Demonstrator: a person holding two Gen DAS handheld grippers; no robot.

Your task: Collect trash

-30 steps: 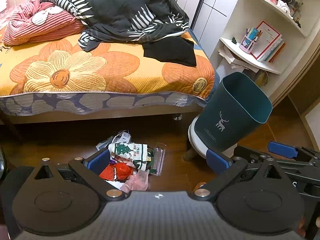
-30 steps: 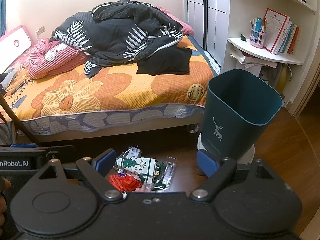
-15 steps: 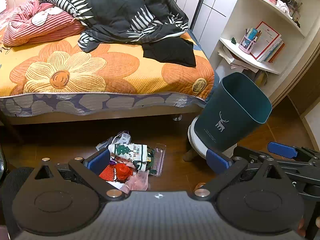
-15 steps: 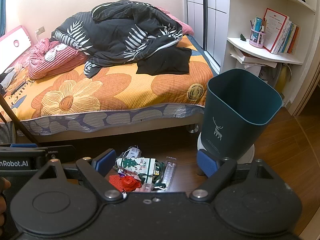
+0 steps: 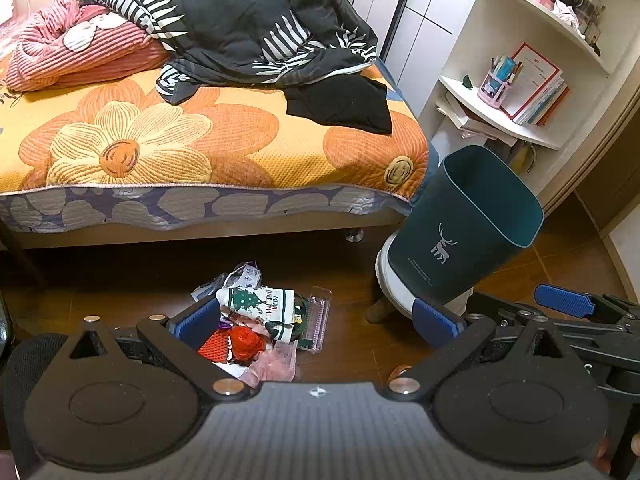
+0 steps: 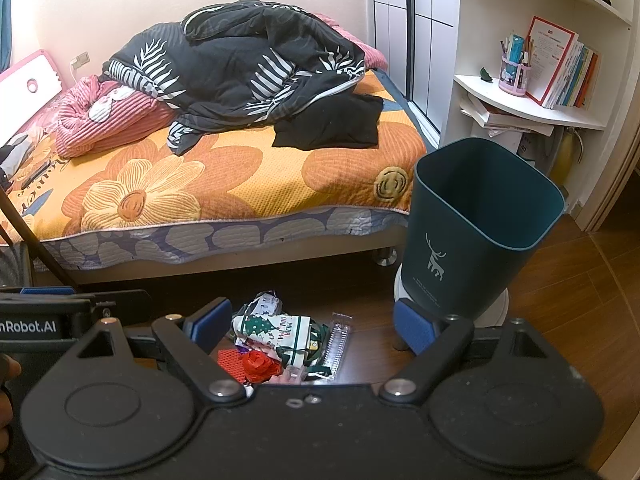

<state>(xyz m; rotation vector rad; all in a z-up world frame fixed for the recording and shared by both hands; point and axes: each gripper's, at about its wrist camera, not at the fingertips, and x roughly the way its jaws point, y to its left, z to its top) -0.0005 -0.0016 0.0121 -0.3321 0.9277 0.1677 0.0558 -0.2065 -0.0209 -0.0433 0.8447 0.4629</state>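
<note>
- Nothing has moved since a second ago: both claws hang above the floor.
- Left claw [image 5: 316, 322] and right claw [image 6: 312, 326] gape wide, empty.
- Trash pile [image 5: 260, 320] lies on the floor below and between the fingers, beside the teal bin [image 6: 476, 232].

trash pile [image 5: 260, 320]: near edge behind left tool [image 5: 316, 322] | stool [image 6: 496, 312]: mostly behind bin [image 6: 480, 236]

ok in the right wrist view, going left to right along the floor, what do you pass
Red crumpled wrapper → white Christmas-print bag → clear plastic blister tray → dark teal plastic bin with a white deer print, standing on a white base.
</note>
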